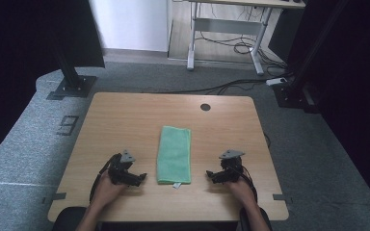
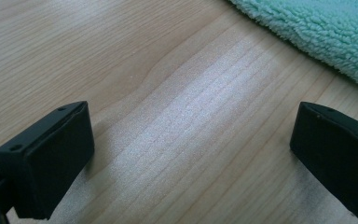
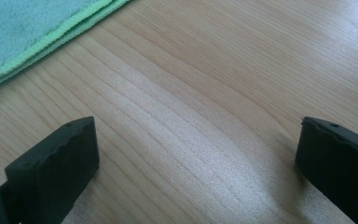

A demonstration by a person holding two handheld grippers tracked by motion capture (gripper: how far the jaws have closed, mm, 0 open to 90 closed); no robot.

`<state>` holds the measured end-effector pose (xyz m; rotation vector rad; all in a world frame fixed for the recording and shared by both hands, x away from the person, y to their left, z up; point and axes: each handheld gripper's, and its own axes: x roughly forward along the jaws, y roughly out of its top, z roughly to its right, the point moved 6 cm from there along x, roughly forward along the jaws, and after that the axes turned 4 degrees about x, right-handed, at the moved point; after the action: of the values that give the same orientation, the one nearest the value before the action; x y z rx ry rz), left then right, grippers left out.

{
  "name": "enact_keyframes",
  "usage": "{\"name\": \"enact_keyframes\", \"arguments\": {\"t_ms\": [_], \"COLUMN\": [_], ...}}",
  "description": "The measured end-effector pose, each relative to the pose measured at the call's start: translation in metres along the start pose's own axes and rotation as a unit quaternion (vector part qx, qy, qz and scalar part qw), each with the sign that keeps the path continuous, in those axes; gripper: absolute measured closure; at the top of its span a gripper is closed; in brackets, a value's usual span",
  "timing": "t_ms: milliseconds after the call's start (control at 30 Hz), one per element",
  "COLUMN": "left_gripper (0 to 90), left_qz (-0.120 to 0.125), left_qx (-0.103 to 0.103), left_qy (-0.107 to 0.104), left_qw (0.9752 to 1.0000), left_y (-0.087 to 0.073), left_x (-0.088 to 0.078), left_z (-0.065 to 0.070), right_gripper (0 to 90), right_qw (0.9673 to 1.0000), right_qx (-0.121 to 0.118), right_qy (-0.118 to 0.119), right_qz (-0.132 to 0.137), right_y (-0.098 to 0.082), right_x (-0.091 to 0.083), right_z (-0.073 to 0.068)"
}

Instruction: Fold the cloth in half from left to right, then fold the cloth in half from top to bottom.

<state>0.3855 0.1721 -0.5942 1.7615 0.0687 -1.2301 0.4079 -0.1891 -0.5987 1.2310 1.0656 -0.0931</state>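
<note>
A folded green towel [image 1: 174, 154] lies lengthwise in the middle of the wooden table [image 1: 125, 115]. My left gripper [image 1: 142, 178] rests on the table just left of the towel's near end, jaws wide open over bare wood. In the left gripper view the gripper [image 2: 191, 154] has nothing between its jaws, and the towel [image 2: 326, 32] fills the upper right corner. My right gripper [image 1: 209, 175] sits right of the towel's near end, open as well. The right gripper view has its gripper [image 3: 196, 158] over bare wood, with the towel's hemmed edge [image 3: 32, 32] at upper left.
A round dark cable hole [image 1: 205, 107] sits near the table's far edge. Black frame posts [image 1: 67, 72] stand on the grey floor at left and right. A desk frame with cables [image 1: 226, 43] stands beyond the table.
</note>
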Motion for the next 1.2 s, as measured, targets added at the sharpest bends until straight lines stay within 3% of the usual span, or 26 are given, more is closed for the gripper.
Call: {"name": "enact_keyframes", "arguments": {"t_ms": [500,667,1000,1200], "left_gripper": [0.0,0.0,0.6,0.2], "left_qz": [-0.002,-0.015,0.001,0.017], "left_qx": [-0.004,-0.009,-0.004,-0.012], "left_qy": [0.004,0.007,0.006,0.000], "left_qw": [1.0000,0.9998,1.0000,0.9998], "left_y": [0.001,0.005,0.034,0.056], "left_x": [0.001,0.002,0.008,0.018], "left_z": [0.000,-0.001,0.003,0.004], "right_gripper": [0.0,0.1,0.0,0.0], "right_qw": [1.0000,1.0000,1.0000,1.0000], "right_qx": [0.000,0.002,0.002,0.003], "right_qy": [0.001,0.001,-0.001,-0.002], "right_qz": [0.000,0.001,0.000,0.000], "right_y": [0.000,0.000,0.000,0.000], "right_x": [0.000,0.000,0.000,0.000], "right_z": [0.000,0.000,0.000,0.000]}}
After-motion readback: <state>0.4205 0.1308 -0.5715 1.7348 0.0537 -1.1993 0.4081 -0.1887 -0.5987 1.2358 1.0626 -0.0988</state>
